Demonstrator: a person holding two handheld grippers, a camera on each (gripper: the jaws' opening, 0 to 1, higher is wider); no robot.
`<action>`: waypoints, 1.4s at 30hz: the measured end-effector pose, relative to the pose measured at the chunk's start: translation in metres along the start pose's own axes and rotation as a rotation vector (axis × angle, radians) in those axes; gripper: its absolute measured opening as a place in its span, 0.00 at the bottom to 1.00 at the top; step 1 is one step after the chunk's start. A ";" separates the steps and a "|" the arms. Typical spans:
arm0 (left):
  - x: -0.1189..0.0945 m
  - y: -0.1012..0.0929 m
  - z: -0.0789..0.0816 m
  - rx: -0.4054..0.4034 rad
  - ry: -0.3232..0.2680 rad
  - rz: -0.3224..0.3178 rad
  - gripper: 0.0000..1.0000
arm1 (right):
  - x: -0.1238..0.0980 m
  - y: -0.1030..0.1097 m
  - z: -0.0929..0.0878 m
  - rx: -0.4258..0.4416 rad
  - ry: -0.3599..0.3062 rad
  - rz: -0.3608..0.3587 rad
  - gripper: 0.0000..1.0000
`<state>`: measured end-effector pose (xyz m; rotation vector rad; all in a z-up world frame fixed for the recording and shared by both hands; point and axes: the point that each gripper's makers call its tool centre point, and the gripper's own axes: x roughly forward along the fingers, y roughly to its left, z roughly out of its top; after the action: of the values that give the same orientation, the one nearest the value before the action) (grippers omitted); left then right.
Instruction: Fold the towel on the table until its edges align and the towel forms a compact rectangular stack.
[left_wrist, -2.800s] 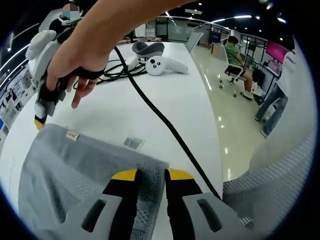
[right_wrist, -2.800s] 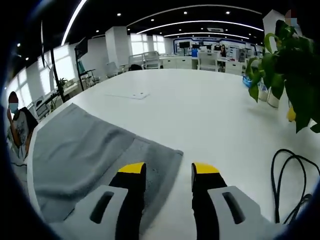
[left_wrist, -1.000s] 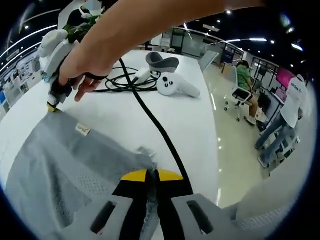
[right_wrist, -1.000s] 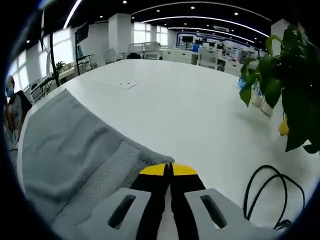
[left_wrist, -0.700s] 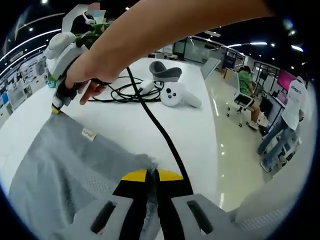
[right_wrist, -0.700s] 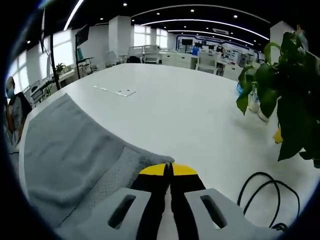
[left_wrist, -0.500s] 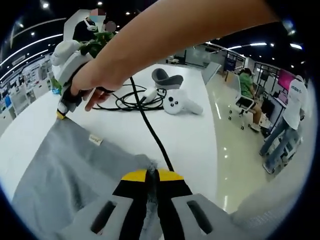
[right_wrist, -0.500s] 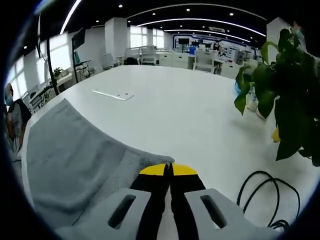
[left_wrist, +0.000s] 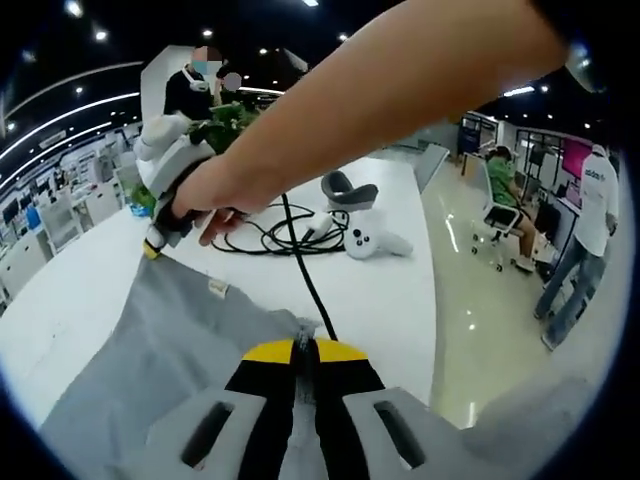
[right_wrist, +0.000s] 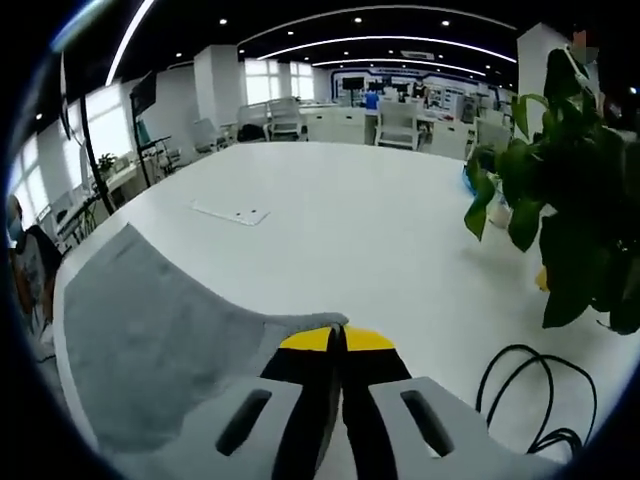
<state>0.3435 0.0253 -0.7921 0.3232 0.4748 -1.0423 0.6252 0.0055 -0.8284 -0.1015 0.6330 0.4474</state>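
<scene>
A grey towel (left_wrist: 170, 350) hangs lifted off the white table (left_wrist: 390, 285), stretched between both grippers. My left gripper (left_wrist: 305, 347) is shut on one towel corner. In the left gripper view the right gripper (left_wrist: 152, 249), held by a hand, pinches the far corner near a small label (left_wrist: 217, 288). In the right gripper view my right gripper (right_wrist: 336, 337) is shut on the towel (right_wrist: 150, 345) corner, and the cloth slopes away to the left over the table (right_wrist: 340, 220).
A black cable (left_wrist: 300, 265) runs from coils to my left gripper. White controllers (left_wrist: 378, 240) and a headset (left_wrist: 345, 188) lie behind. A potted plant (right_wrist: 570, 210) and cable loop (right_wrist: 530, 400) stand right. A flat card (right_wrist: 232, 213) lies farther back. People sit and stand beyond the table's edge.
Both grippers closed on the towel's corners, then rose, lifting that edge off the table. The towel now hangs taut between them and the table looks farther away.
</scene>
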 end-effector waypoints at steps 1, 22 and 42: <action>-0.005 0.002 0.001 -0.001 -0.006 0.006 0.05 | -0.001 0.002 0.002 0.001 0.000 -0.001 0.00; -0.083 0.025 0.029 -0.012 -0.154 0.082 0.05 | -0.035 0.061 0.059 0.025 -0.026 -0.033 0.00; -0.148 0.054 0.036 -0.009 -0.232 0.155 0.05 | -0.041 0.124 0.108 0.025 -0.055 -0.003 0.00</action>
<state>0.3370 0.1445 -0.6826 0.2236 0.2413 -0.9130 0.6011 0.1266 -0.7124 -0.0661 0.5837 0.4374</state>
